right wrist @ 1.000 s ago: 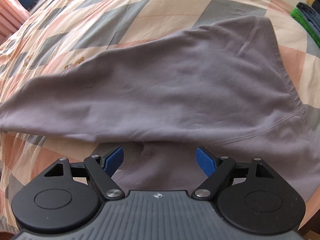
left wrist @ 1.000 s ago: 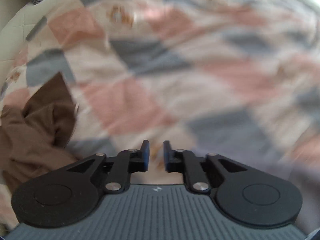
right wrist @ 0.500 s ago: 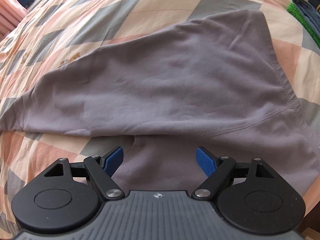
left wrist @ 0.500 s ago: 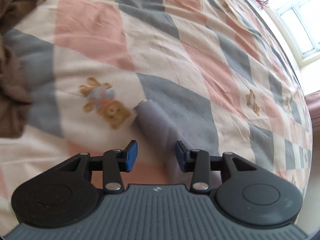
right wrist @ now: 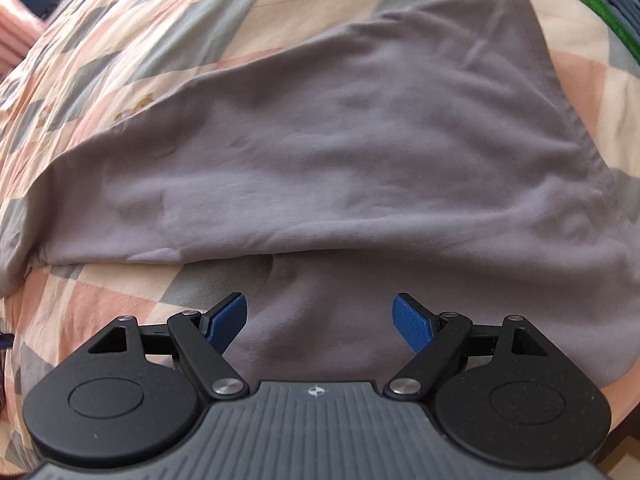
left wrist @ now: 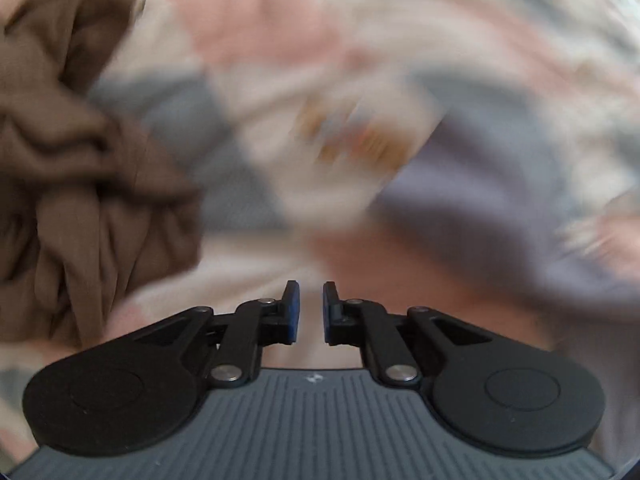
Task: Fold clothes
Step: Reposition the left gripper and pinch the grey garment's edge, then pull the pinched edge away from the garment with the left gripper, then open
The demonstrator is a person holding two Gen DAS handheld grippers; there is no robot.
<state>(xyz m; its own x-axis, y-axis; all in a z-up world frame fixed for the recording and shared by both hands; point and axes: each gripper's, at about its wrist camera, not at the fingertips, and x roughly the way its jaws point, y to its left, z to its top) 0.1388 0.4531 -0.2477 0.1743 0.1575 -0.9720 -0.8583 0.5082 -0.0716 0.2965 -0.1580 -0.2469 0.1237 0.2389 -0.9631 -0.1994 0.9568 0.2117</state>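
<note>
A grey-purple garment (right wrist: 340,152) lies spread on the patchwork bedspread (right wrist: 160,28), with a fold running across it. My right gripper (right wrist: 320,316) is open and empty, low over the garment's near part. In the blurred left wrist view, one end of the same garment (left wrist: 480,184) lies to the right. My left gripper (left wrist: 311,308) has its jaws close together with a narrow gap and nothing between them, above the bedspread (left wrist: 256,32).
A crumpled brown garment (left wrist: 72,160) lies at the left in the left wrist view. Folded green and blue items (right wrist: 608,0) sit at the far right edge of the bed. A pink stack (right wrist: 16,36) shows at the far left.
My left gripper swung quickly across the bed and its jaws narrowed from half a second ago. My right gripper stayed open and the grey garment shifted slightly in its view.
</note>
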